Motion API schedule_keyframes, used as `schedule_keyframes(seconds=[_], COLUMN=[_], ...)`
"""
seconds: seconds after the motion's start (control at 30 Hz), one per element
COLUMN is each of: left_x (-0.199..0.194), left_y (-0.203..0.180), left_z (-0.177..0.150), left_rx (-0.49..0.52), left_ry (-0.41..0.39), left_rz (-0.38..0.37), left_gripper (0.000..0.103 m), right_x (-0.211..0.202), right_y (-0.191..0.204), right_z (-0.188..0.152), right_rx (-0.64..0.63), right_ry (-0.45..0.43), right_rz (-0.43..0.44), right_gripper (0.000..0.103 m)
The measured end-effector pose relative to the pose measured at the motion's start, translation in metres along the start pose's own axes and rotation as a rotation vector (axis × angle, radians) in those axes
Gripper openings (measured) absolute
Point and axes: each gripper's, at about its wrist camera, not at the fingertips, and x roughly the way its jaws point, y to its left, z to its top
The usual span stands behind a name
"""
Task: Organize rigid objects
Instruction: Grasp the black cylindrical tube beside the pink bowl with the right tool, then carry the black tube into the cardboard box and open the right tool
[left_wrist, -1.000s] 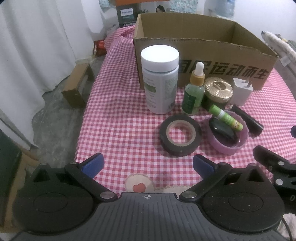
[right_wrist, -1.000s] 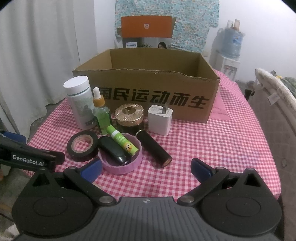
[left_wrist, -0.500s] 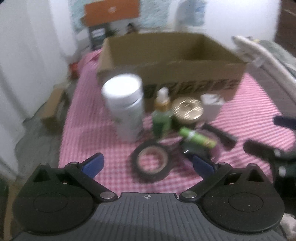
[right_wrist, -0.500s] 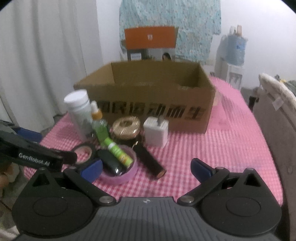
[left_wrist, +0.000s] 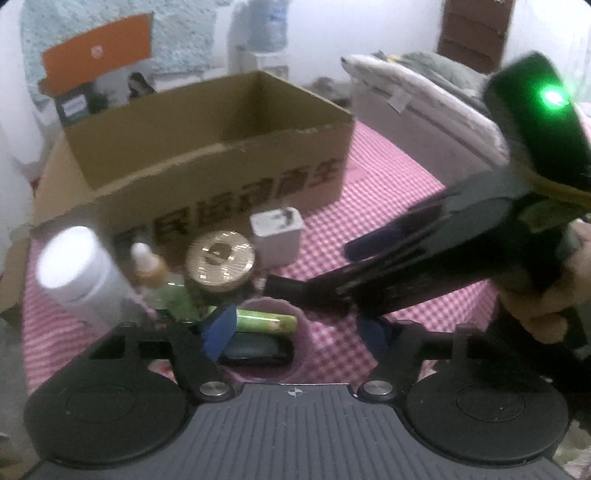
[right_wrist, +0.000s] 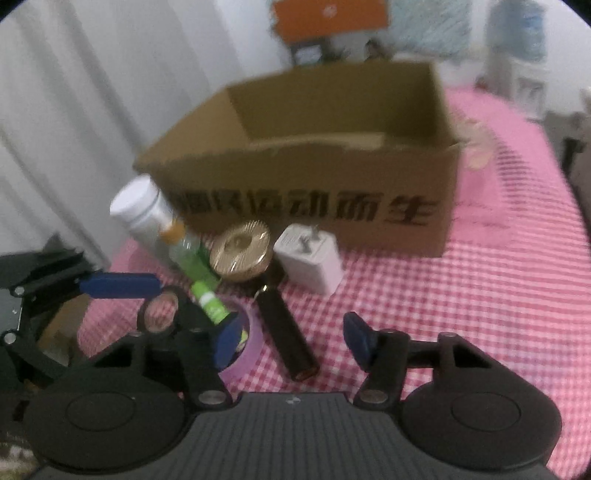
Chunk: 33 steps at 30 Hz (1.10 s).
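One black tube (right_wrist: 286, 334) lies flat, pointing away from the box (right_wrist: 332, 184).

Both cams are sitting on the grippers, looking down and fwd, close to the table. Left cam is looking from the left, right cam from the front – both are seeing the box (left_wrist: 207, 162) (right_wrist: 314, 184), gold lid (left_wrist: 220, 261) (right_wrist: 240, 251) & white plug (left_wrist: 277, 236) (right_wrist: 310, 260).

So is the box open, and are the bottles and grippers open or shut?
cardboard box: open on top, upright
white bottle: lid on
dropper bottle: cap on
gold jar: lid on
left gripper: open, jaws just closing, gripping nothing
right gripper: open, jaws just closing, gripping nothing
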Motion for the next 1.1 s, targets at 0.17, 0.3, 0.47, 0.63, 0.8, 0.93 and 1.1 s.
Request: schedule_keyframes(seconds=[0.17,0.3,0.47,0.63,0.8,0.93,1.1], left_x=[0.013,0.018,0.021,0.029,0.046,0.063,0.077], left_y=[-0.002,-0.004,-0.013,-0.030,-0.044,-0.053,-0.060], left_z=[0.003,0.004,0.007,0.010,0.015,0.017,0.018], left_rx=[-0.006,0.002,0.028,0.079,0.129,0.160,0.166], left_ry=[0.043,0.068,0.082,0.109,0.164,0.205,0.242], left_rz=[-0.033,-0.047,-0.097,-0.146,-0.134,-0.075,-0.038], left_gripper=[0.060,0.055,0.055,0.057,0.058,0.057,0.050], right_x=[0.026,0.038,0.029,0.010,0.005,0.003,-0.002], right_y=[-0.003,-0.006,-0.026,-0.057,-0.078,-0.079,-0.081], right_z=[0.008,0.010,0.004,-0.024,-0.043,-0.043,-0.039], right_rx=[-0.037,-0.028,0.123,0.383,0.541,0.560,0.552], right_ry=[0.097,0.126,0.127,0.121,0.121,0.119,0.128], right_rz=[0.032,0.080,0.091,0.130,0.170,0.174,0.173], right_gripper=[0.035,0.027,0.024,0.024,0.024,0.024,0.024])
